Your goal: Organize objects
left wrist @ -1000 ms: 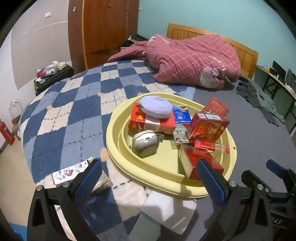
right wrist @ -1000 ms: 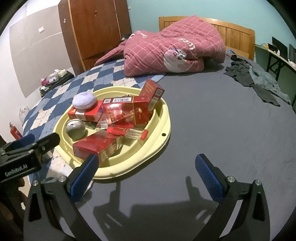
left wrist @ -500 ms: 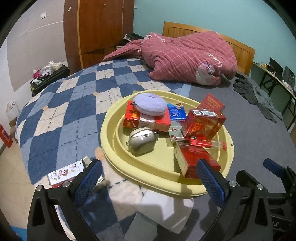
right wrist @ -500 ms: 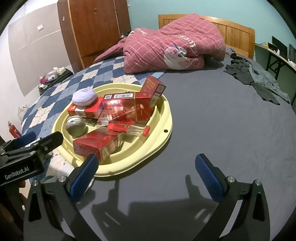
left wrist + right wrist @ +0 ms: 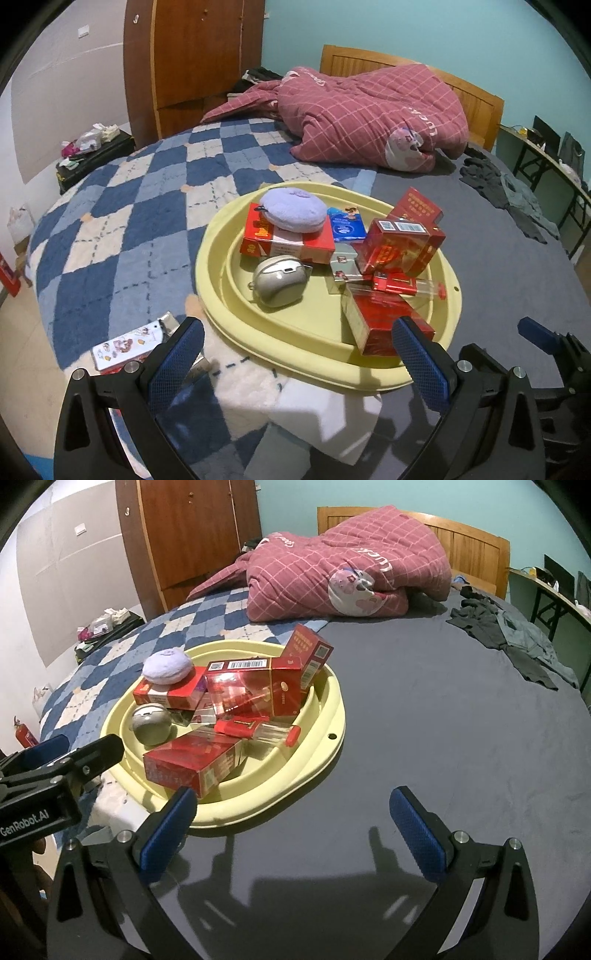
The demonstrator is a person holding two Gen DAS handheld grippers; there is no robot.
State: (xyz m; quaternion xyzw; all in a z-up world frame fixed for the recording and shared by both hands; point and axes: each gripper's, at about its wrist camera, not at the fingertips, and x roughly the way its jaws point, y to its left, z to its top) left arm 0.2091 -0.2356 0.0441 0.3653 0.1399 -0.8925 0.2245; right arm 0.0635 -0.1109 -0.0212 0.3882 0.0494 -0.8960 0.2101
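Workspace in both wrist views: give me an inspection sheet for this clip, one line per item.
Surface: bed with dark grey sheet; blue checked blanket on its left part.
Job's things: yellow tray holding red boxes, a purple plush pouch on one box, a silver case, a blue packet and a clear tube with red cap.
Clutter: sticker-covered card and white paper outside the tray.
Grippers: left gripper and right gripper both hold nothing, jaws wide apart.
Cables: nothing seen.
Surroundings: pink quilt, dark clothes, wooden wardrobe.
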